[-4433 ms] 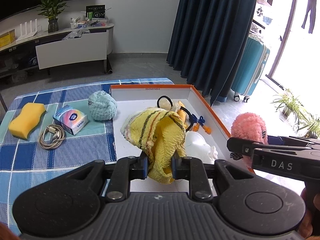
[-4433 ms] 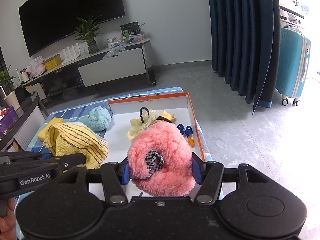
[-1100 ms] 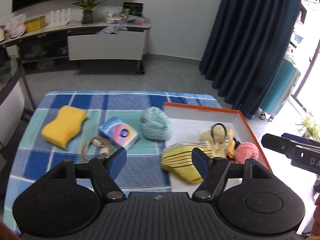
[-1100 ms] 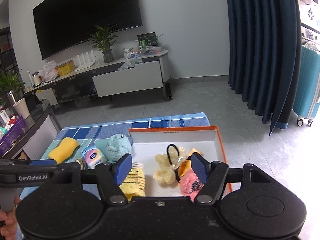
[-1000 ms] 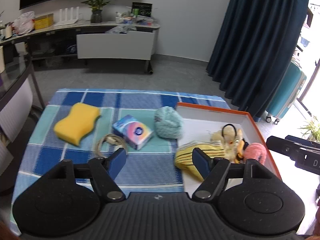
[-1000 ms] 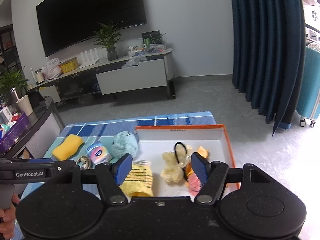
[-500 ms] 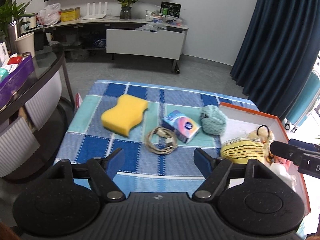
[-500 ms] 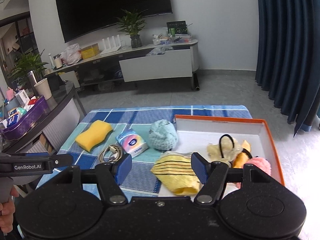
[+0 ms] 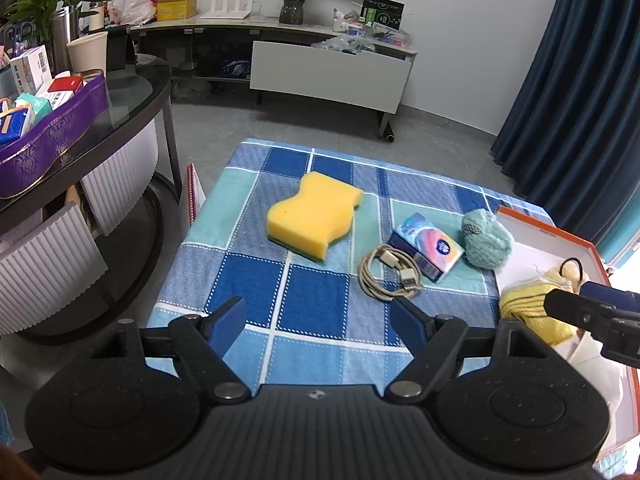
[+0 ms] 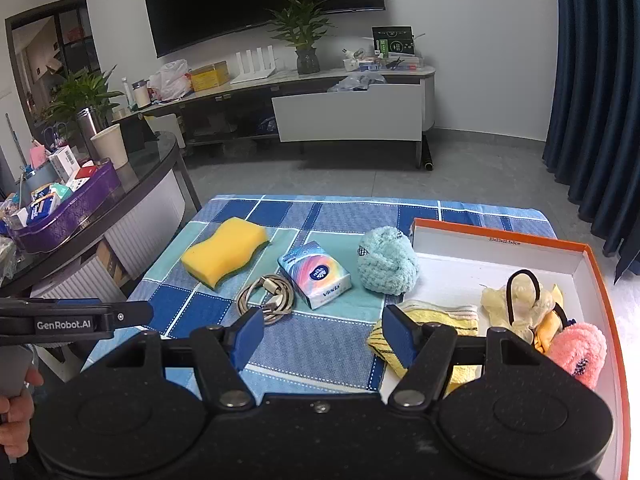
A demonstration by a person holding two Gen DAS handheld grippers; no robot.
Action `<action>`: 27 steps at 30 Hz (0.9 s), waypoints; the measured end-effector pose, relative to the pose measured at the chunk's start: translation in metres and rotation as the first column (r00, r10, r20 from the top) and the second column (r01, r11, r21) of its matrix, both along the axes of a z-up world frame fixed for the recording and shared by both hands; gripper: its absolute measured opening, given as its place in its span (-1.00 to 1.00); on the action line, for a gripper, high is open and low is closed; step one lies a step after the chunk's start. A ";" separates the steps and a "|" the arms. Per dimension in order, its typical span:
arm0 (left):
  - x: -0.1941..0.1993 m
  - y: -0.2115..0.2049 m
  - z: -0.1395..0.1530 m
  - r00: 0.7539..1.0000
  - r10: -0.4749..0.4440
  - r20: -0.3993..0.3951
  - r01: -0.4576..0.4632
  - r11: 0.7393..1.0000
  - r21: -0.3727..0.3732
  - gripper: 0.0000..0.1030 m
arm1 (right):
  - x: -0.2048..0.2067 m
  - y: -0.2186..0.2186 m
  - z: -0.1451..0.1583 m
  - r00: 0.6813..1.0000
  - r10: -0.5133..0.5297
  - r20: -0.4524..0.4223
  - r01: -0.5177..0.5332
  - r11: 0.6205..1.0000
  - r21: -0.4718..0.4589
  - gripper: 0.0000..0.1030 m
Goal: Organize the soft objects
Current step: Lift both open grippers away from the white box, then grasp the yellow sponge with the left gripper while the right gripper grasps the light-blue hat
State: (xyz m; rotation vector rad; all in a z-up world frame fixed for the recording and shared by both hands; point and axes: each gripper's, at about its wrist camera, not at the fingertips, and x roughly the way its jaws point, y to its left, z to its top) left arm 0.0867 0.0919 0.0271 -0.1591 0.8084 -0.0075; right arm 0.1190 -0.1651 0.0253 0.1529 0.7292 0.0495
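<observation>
A yellow sponge [image 9: 314, 213] [image 10: 224, 255] lies on the blue checked tablecloth [image 9: 312, 312], left of a tissue pack [image 10: 316, 274] and a fluffy teal ball [image 10: 386, 266]. The orange-rimmed white box [image 10: 600, 280] at the right holds a yellow striped cloth [image 10: 460, 316], a cream plush with a black hair tie [image 10: 520, 300] and a pink fluffy ball [image 10: 576, 352]. My left gripper [image 9: 320, 320] hovers over the cloth's near part, jaws opening, nothing between them. My right gripper [image 10: 320, 330] is open and empty, near the box's left edge.
A coiled cable [image 10: 266, 294] lies beside the tissue pack. A round glass side table [image 9: 120, 92] with a purple tray of boxes stands left of the table. A TV cabinet [image 10: 348, 108] and dark blue curtains [image 10: 596, 80] are behind. A hand [image 10: 16, 412] holds the left gripper's handle.
Both grippers have swung left, away from the box and toward the sponge side. The left jaws have widened a little. The yellow cloth and pink ball, held earlier, lie in the box.
</observation>
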 end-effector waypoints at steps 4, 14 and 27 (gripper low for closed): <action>0.009 0.004 -0.003 1.000 0.000 -0.004 0.000 1.000 0.009 0.58 | 0.008 0.001 -0.002 1.000 0.001 -0.005 -0.001 1.000 -0.003 0.53; 0.035 0.010 -0.015 0.999 -0.037 -0.017 0.038 0.998 0.040 0.64 | 0.025 -0.005 -0.010 1.000 -0.002 -0.025 0.002 1.000 -0.018 0.53; 0.086 0.009 -0.033 0.989 -0.145 -0.030 0.148 0.983 0.112 0.76 | 0.049 -0.015 -0.024 0.999 -0.013 -0.050 0.012 1.000 -0.028 0.53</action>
